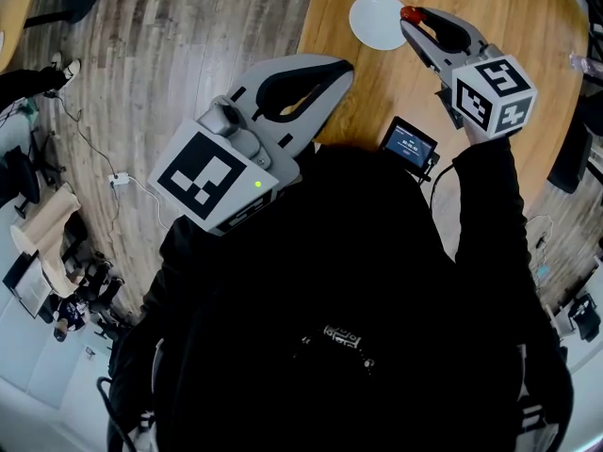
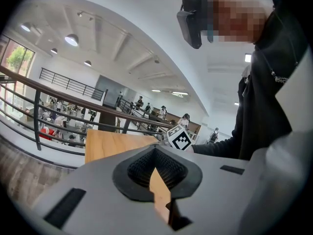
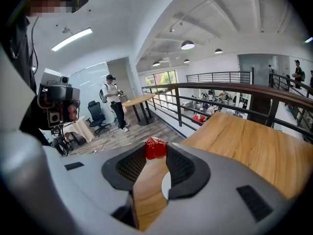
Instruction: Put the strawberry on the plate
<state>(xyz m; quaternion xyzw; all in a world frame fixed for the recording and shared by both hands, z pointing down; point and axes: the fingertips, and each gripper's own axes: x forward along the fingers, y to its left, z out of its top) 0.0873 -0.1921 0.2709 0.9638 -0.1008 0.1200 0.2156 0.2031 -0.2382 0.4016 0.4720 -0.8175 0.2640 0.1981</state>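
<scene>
A red strawberry is pinched at the tips of my right gripper, just off the right rim of the white plate on the wooden table. The right gripper view shows the strawberry clamped between the dark pads of the right gripper, with a sliver of the plate below through the gap. My left gripper hangs over the table's near edge, left of the plate and well short of it. In its own view the left gripper has its tips together and holds nothing.
A small dark device with a lit screen stands on the table near the person's body. The table's curved edge runs left of the plate, with wooden floor beyond. A railing and other people stand far off.
</scene>
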